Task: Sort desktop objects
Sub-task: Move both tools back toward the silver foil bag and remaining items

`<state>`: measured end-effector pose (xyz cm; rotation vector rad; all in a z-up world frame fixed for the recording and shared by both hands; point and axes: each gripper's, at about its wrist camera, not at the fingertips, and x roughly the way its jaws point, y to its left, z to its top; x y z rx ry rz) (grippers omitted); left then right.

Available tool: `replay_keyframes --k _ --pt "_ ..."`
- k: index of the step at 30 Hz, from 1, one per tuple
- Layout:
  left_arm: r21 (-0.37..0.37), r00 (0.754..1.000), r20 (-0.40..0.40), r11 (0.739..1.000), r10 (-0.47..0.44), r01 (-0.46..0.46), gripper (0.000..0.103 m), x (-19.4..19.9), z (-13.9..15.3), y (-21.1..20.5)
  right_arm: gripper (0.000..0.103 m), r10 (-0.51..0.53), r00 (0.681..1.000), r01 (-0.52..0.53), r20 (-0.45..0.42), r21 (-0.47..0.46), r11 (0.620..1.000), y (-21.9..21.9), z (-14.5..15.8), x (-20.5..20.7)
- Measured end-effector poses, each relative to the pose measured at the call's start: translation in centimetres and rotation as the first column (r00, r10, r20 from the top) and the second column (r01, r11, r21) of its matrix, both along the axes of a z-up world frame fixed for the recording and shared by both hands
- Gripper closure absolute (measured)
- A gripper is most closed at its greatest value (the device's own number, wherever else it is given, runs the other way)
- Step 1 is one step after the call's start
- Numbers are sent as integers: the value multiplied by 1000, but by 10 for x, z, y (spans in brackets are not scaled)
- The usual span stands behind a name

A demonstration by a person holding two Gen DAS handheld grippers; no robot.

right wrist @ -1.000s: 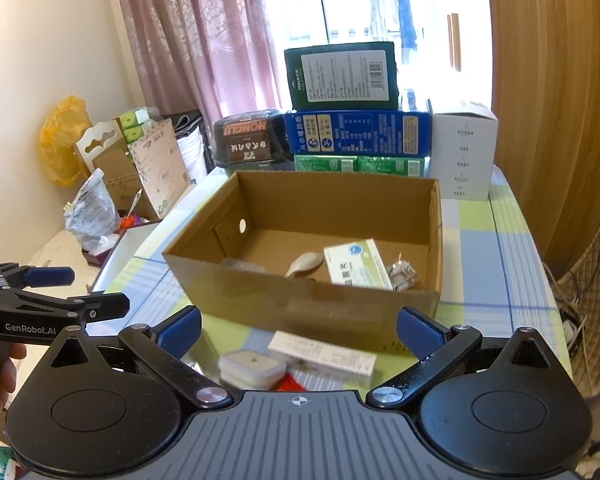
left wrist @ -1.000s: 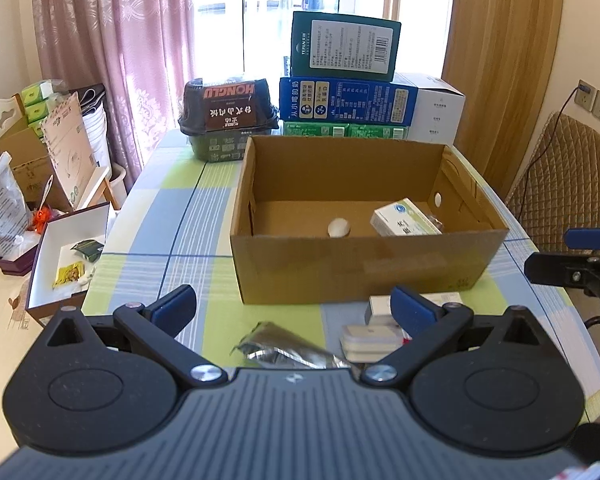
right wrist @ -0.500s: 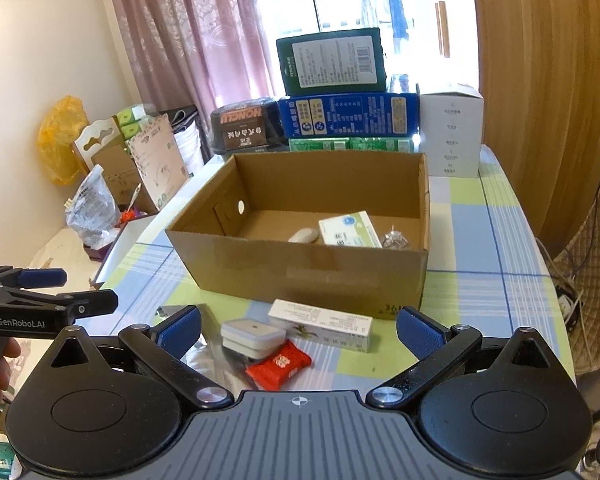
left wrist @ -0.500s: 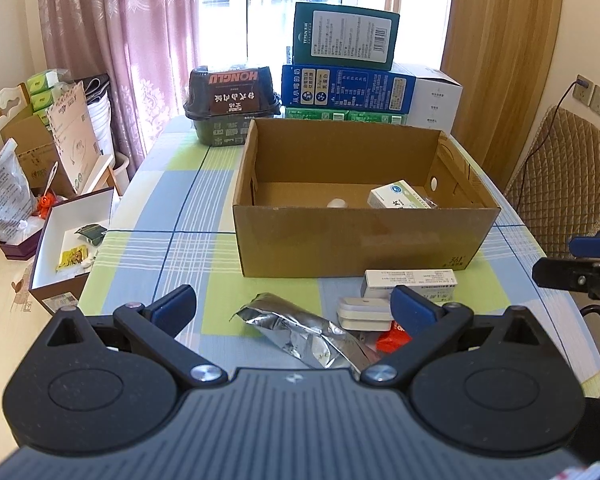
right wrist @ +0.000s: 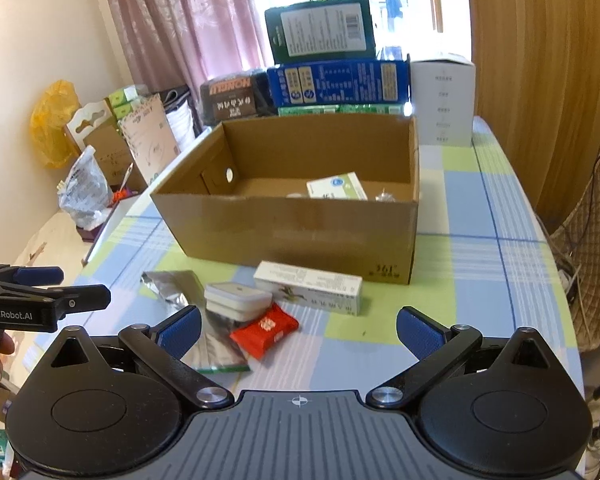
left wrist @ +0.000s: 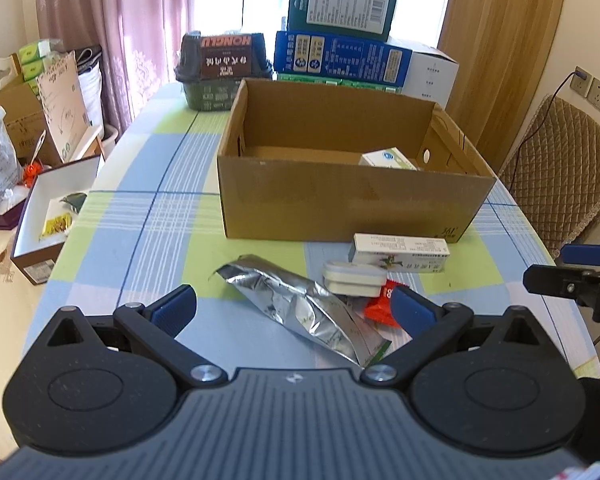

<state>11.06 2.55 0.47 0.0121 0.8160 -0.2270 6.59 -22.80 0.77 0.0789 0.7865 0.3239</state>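
An open cardboard box (left wrist: 352,196) stands mid-table and holds a white-green medicine box (left wrist: 386,159); it also shows in the right wrist view (right wrist: 292,232). In front of it lie a silver foil pouch (left wrist: 296,304), a small white case (left wrist: 352,278), a long white carton (left wrist: 400,252) and a red packet (right wrist: 265,330). My left gripper (left wrist: 294,310) is open and empty above the pouch. My right gripper (right wrist: 298,332) is open and empty, near the red packet.
Stacked boxes (left wrist: 340,40) and a dark container (left wrist: 224,68) stand behind the cardboard box. A white tray (left wrist: 52,208) sits off the table's left edge. A padded chair (left wrist: 560,168) is at the right. The checked tablecloth (left wrist: 148,216) covers the table.
Both grippers have pulled back from the box and lowered toward the near table edge. The loose items in front of the box have come fully into view.
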Motion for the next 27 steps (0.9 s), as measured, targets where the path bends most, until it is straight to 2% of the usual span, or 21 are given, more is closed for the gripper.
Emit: replay_keyframes --k 20,27 --pt "-7 997 -75 999 -33 32 2 2 -39 -14 2 2 998 -4 -67 -37 999 1 -35 16" --pt "-26 995 -92 999 -43 41 4 -1 -60 -19 2 21 997 -27 -76 -81 996 4 -52 18"
